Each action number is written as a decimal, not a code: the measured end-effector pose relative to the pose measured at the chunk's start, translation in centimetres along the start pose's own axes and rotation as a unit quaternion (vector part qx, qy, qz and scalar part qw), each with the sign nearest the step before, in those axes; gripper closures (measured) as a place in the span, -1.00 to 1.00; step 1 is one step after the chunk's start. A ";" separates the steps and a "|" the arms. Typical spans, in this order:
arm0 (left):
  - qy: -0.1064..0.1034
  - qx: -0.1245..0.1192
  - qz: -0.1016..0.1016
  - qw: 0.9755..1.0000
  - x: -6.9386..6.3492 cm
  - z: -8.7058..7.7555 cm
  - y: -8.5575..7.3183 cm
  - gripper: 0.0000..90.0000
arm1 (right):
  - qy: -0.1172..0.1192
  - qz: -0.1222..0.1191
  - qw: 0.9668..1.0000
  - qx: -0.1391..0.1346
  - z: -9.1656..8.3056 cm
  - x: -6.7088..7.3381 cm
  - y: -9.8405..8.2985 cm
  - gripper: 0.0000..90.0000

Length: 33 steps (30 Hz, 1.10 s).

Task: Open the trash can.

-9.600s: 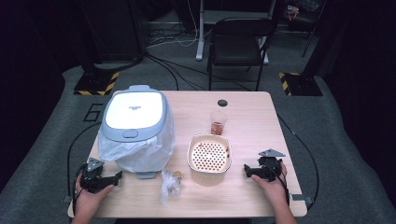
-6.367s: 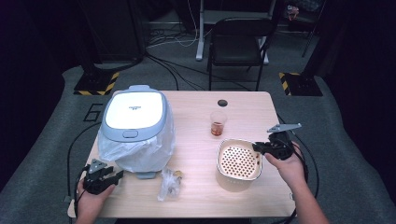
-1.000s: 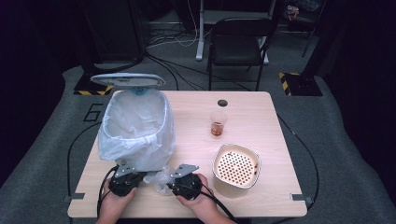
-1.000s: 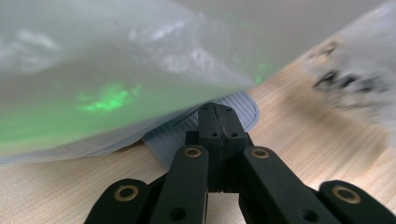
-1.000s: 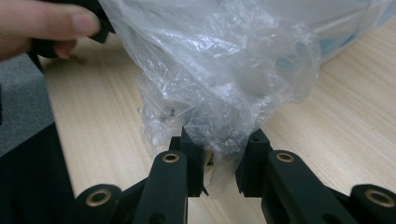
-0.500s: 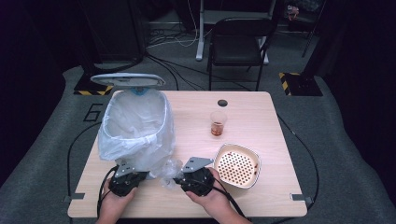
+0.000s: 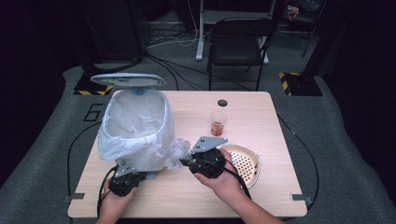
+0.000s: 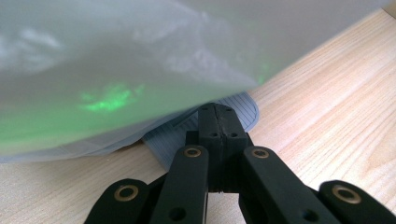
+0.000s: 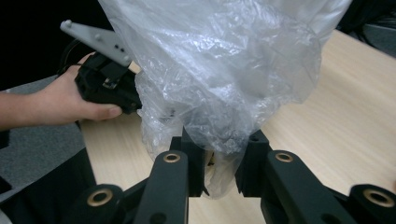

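Note:
A bin [image 7: 135,126] lined with a clear bag stands on the left of the table, its grey lid [image 7: 127,79] raised behind it. My left gripper [image 7: 128,176] is shut at the bin's foot, and its closed tips [image 8: 217,116] rest on a ribbed grey pedal [image 8: 245,105] under the liner [image 8: 116,70]. My right gripper [image 7: 184,161] hovers beside the bin's front right, shut on a crumpled clear plastic bag [image 9: 224,84] that hangs between its jaws [image 9: 217,158]. The left gripper [image 9: 107,84] and its hand appear behind that bag.
A beige perforated bowl [image 7: 245,161] lies on the table under my right wrist. A clear cup [image 7: 217,123] with brown liquid stands behind it, near a round cable hole [image 7: 222,102]. A black chair [image 7: 238,42] stands beyond the table.
My right gripper has risen from the table with the crumpled bag and moved a little to the right. The left gripper and the raised lid have stayed put.

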<state>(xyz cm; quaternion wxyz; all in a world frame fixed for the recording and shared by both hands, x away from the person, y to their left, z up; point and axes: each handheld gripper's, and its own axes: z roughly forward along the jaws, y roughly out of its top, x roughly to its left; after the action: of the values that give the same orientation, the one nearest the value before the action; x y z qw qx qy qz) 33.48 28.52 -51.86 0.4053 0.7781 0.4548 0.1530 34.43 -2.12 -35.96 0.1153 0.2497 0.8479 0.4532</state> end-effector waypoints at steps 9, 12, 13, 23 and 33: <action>0.000 0.001 0.000 1.000 0.0 0.0 0.0 1.00 | -0.001 -0.007 1.000 -0.016 -1.4 -1.7 3.3 0.71; -0.001 -0.001 -0.002 1.000 0.0 0.0 0.0 1.00 | 0.002 -0.010 1.000 -0.019 -1.5 -2.0 4.5 0.72; -0.001 -0.001 -0.003 1.000 0.1 0.0 0.0 1.00 | 0.006 -0.010 1.000 -0.021 -1.5 -2.1 5.0 0.72; 0.000 0.001 0.000 1.000 0.0 0.0 0.0 1.00 | 0.011 -0.036 0.999 -0.031 -0.3 -1.9 9.5 0.72; -0.002 -0.001 -0.001 1.000 0.1 0.0 0.0 1.00 | 0.012 -0.043 0.998 -0.040 1.6 -2.0 11.6 0.72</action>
<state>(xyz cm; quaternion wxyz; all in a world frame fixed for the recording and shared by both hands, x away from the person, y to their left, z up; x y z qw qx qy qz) 33.53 28.56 -51.89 0.4067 0.7778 0.4546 0.1516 40.47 3.40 -27.36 0.1341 0.2025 0.8405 0.4843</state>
